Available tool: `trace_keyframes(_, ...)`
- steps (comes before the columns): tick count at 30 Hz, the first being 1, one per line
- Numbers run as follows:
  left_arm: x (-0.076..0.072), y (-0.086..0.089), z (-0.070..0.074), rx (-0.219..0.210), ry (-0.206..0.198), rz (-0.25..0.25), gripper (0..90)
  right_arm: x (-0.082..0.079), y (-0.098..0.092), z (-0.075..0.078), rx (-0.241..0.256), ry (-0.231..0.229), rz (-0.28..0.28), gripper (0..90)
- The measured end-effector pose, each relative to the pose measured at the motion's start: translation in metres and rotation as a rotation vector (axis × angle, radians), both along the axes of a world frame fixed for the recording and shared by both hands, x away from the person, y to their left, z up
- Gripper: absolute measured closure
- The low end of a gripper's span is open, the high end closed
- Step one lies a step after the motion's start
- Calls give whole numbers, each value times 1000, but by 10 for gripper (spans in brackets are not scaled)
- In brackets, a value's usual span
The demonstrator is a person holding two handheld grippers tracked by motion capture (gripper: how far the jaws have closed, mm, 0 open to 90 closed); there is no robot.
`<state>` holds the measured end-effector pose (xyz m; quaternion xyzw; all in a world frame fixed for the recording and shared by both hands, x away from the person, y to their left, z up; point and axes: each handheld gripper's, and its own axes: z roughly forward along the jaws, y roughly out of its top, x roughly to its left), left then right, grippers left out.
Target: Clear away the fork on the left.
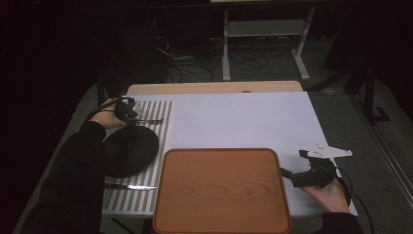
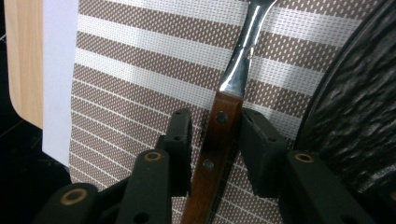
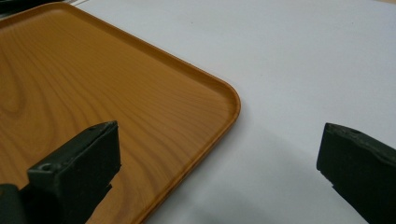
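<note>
A piece of cutlery with a brown riveted wooden handle and a shiny steel neck lies on a brown-and-white striped placemat. My left gripper stands open astride that handle, the right pad touching it and the left pad a narrow gap away. In the high view this gripper is at the mat's far left, with the cutlery pointing right. My right gripper is wide open and holds nothing, hovering by the right edge of the wooden tray. In the right gripper view, the tray corner lies between the right gripper's jaws.
A black round plate sits on the placemat just this side of the left gripper. A wooden-handled knife lies near the mat's front edge. A white sheet covers the table behind the tray. A table frame and cables stand on the floor beyond.
</note>
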<state>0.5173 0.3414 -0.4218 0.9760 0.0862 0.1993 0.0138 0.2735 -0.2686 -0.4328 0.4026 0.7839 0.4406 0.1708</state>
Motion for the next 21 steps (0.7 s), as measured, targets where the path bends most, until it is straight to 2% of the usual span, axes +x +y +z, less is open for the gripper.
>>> trace_keyframes(3, 0, 0, 0, 1, 15, -23, 715, 0, 0, 0, 0, 1, 0, 0)
trace_keyframes(7, 2, 0, 0, 4, 22, -44, 745, 1, 1, -1, -2, 4, 8, 0)
trace_keyframes(11, 2, 0, 1, -8, 22, -37, 766, 1, 1, -1, -7, 11, 11, 0)
trace_keyframes(14, -1, -2, 2, -9, 3, -43, 766, 1, 1, 0, -3, 7, 10, 0)
trace_keyframes(16, -3, -1, 3, -14, -1, -24, 767, 1, 1, 0, -2, 6, 10, 0)
trace_keyframes(18, -6, -1, 5, -12, 6, 30, 768, 1, 1, 0, -5, 4, 9, 0)
trace_keyframes(21, -8, 2, 9, -25, -6, 54, 768, 1, 0, 1, -6, -4, 5, 0)
